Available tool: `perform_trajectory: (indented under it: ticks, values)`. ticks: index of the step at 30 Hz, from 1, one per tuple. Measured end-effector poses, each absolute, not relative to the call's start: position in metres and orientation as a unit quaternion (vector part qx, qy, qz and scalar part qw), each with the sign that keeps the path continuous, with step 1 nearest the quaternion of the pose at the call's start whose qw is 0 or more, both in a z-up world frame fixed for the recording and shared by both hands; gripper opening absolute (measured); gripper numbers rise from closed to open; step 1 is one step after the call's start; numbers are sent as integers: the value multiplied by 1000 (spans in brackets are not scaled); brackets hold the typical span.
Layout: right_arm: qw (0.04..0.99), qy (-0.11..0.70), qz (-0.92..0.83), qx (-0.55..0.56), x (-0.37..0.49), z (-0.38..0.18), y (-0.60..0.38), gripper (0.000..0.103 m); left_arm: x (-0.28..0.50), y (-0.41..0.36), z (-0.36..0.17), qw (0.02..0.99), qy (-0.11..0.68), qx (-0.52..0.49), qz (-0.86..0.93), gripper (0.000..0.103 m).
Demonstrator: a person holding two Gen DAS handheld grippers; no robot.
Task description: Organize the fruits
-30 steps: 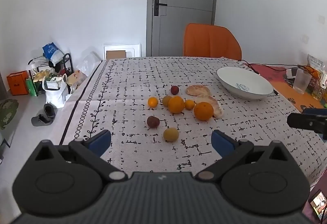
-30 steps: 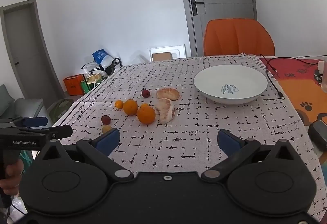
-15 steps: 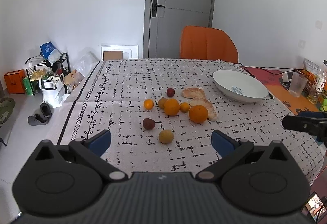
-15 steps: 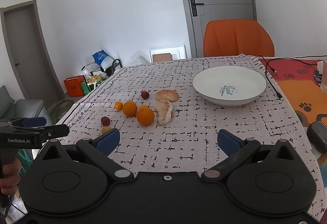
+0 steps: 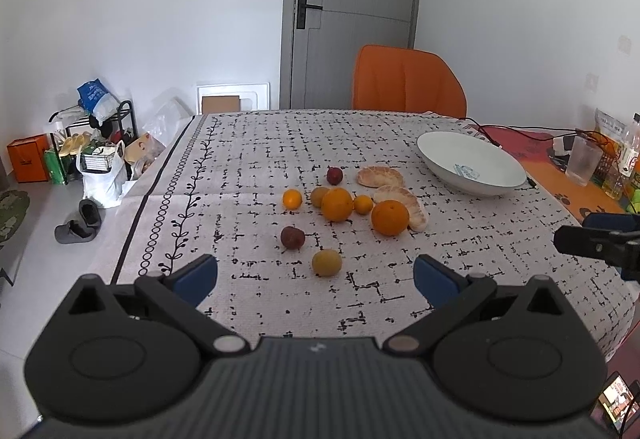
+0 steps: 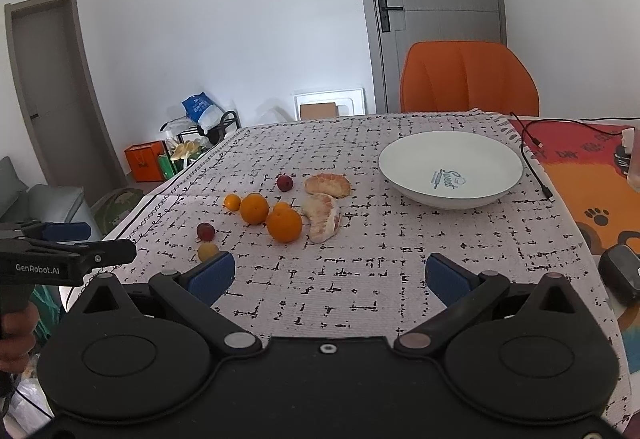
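Observation:
Several fruits lie loose mid-table: two big oranges (image 5: 390,217) (image 5: 337,204), small tangerines (image 5: 292,199), two dark red plums (image 5: 292,237) (image 5: 335,175), a yellow plum (image 5: 327,262) and two peeled pomelo pieces (image 5: 380,175) (image 6: 322,217). An empty white bowl (image 5: 472,163) (image 6: 450,169) stands to their right. My left gripper (image 5: 315,275) is open and empty, above the table's near edge, just short of the yellow plum. My right gripper (image 6: 328,275) is open and empty, hovering before the fruits and bowl.
The table carries a grey patterned cloth (image 5: 248,175). An orange chair (image 5: 408,83) stands at the far side. A black cable (image 6: 536,163) and a plastic cup (image 5: 585,166) lie right of the bowl. A black device (image 6: 620,277) sits at the right edge.
Both grippers have drawn back and risen slightly; the fruits and bowl look a little farther and lower. Nothing on the table moved. Both grippers stayed open.

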State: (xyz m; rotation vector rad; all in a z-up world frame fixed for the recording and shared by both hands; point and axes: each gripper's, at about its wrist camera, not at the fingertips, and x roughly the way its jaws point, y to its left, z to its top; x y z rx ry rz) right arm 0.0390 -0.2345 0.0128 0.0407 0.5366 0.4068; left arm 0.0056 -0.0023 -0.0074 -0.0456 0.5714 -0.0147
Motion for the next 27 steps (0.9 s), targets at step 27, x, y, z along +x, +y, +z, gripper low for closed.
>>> perform_trajectory:
  ticks: [27]
  values:
    - [943, 265, 200, 16, 39, 12, -233, 103, 5, 4, -9, 958, 285, -23, -4, 103]
